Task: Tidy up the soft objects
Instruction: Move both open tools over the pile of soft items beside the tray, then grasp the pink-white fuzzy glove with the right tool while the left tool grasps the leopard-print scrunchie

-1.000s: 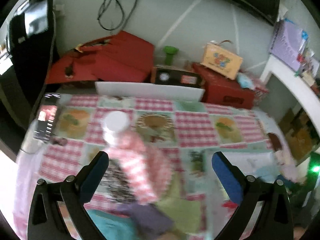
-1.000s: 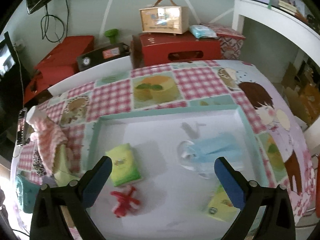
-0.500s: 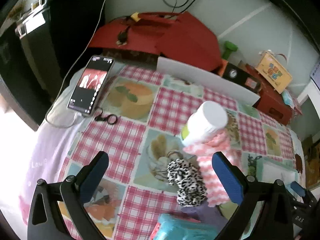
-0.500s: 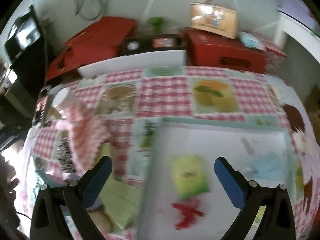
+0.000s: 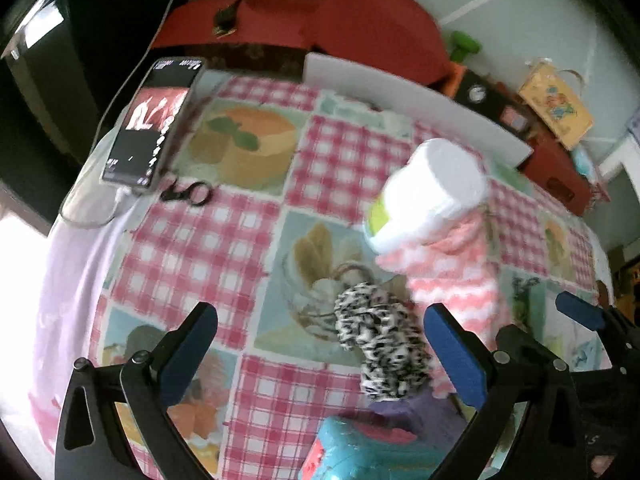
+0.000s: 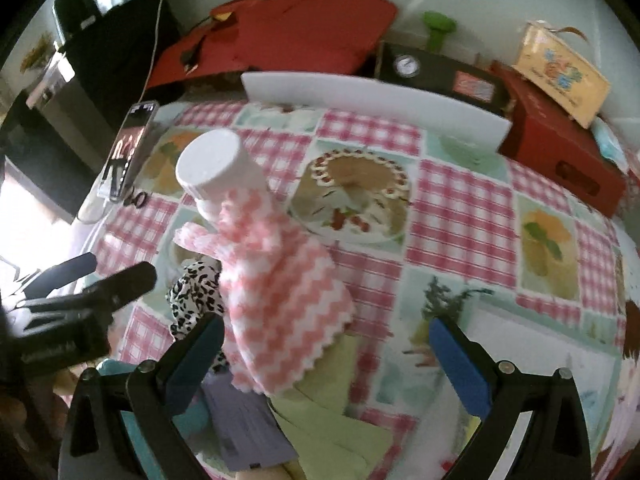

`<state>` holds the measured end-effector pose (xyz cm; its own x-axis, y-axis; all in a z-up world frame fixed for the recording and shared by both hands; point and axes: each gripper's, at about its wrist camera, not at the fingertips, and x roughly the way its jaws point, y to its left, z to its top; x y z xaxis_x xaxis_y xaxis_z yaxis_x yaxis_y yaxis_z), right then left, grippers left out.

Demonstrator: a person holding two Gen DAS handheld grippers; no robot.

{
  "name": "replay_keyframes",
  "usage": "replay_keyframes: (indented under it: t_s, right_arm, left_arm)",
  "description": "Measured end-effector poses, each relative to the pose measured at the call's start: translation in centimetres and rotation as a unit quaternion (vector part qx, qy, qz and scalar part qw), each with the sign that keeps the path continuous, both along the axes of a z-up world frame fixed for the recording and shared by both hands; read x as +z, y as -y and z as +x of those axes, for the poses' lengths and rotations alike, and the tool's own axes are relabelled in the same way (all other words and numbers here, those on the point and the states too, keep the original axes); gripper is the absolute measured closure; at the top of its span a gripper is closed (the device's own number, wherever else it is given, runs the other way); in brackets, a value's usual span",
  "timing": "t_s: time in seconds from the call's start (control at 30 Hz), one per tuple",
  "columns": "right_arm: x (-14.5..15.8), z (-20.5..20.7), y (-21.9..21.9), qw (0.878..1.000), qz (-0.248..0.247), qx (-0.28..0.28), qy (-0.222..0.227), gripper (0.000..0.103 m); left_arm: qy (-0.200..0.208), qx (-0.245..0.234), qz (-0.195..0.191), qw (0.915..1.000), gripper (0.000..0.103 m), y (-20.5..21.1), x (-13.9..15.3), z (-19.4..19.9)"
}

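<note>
Your left tool (image 5: 320, 344) and right tool (image 6: 326, 354) gape wide, empty. Pink cloth (image 6: 276, 300), leopard scrunchie (image 5: 382, 344) and green cloth (image 6: 340, 432) remain unsorted on the surface (image 5: 332, 160).

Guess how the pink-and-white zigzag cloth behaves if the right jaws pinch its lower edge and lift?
Probably floppy: the pink-and-white cloth hangs in soft folds. It drapes over the white-capped bottle, so pulling may tip that tall bottle. Likely light, and fuzzy enough to grip without slipping.
</note>
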<state>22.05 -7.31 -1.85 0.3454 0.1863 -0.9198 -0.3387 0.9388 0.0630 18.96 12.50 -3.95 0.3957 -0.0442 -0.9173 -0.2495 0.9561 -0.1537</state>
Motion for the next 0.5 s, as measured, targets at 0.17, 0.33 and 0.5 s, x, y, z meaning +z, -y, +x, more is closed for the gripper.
replay_keyframes:
  t_s: [0.17, 0.33, 0.5]
  right_arm:
    - [-1.8, 1.3, -0.9, 1.000, -0.004, 0.009, -0.020, 0.000]
    - [-3.0, 1.9, -1.7, 0.999, -0.007, 0.022, -0.033, 0.000]
    - [-3.7, 2.0, -3.0, 0.998, -0.017, 0.044, -0.031, 0.002]
  left_arm:
    - [-0.028, 0.022, -0.028, 0.9990, 0.000, -1.2, -1.4, 0.1]
    - [-0.044, 0.044, -0.047, 0.9969, 0.000, -2.0, -2.1, 0.0]
    - [-0.053, 0.053, -0.055, 0.9957, 0.001, -2.3, -2.6, -0.2]
